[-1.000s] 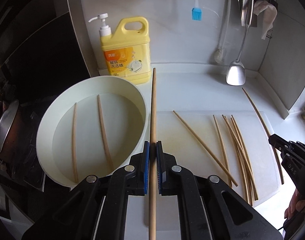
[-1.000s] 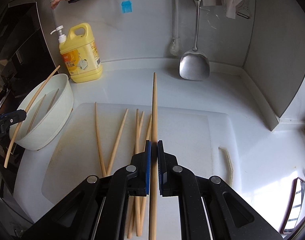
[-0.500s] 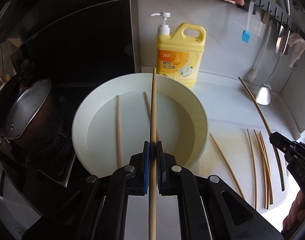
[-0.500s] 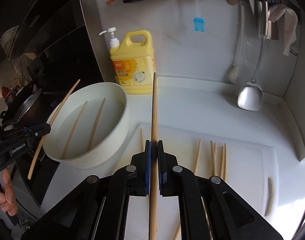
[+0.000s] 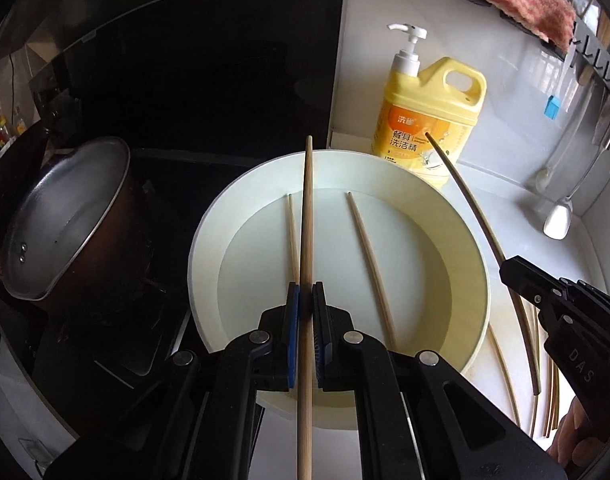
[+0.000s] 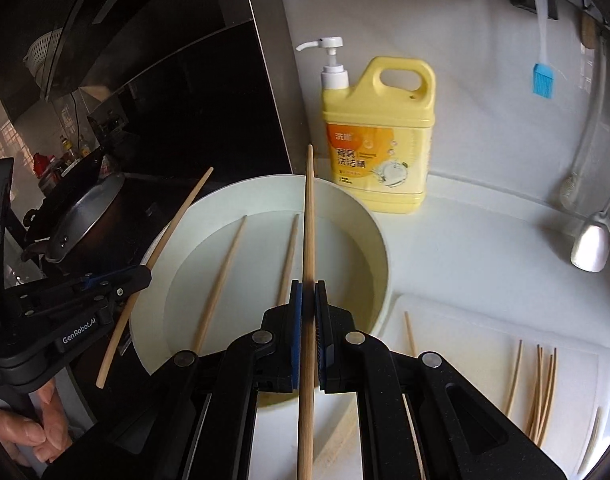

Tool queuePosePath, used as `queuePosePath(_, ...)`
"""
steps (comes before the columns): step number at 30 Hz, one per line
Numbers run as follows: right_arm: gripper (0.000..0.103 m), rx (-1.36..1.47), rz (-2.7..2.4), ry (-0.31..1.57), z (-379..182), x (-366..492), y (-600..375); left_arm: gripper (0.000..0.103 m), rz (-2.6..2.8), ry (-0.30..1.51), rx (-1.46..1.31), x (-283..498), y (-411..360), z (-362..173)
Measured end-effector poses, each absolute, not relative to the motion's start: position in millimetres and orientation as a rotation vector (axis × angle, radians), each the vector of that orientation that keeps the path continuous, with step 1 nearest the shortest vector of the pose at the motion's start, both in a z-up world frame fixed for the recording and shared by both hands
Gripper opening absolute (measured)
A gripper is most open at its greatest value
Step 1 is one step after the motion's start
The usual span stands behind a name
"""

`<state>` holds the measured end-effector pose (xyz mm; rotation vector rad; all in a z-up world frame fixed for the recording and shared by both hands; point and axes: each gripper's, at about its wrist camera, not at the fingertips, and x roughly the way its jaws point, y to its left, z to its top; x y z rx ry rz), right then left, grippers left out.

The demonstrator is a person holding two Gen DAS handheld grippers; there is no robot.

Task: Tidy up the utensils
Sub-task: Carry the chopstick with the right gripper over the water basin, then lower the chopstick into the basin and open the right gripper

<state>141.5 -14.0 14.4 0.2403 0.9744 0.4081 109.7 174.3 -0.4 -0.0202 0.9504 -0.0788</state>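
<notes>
We see pale wooden chopsticks in a cream-white basin, a yellow detergent bottle with orange label and white pump, a blue brush, a pink-and-white striped cloth, black grippers with blue pads

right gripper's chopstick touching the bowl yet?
Cannot tell. The right wrist view shows the chopstick in the right gripper crossing the white bowl rim, with no plain gap or contact.

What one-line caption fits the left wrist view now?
Left gripper holds a chopstick over the white basin, two chopsticks already inside.
</notes>
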Motion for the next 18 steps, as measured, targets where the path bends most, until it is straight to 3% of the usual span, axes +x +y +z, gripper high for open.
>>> queuePosePath(18, 0.006, 0.245, 0.415, 1.159, -40, 188, 44, 0.007, -0.109, 1.081, -0.048, 169, 189, -53)
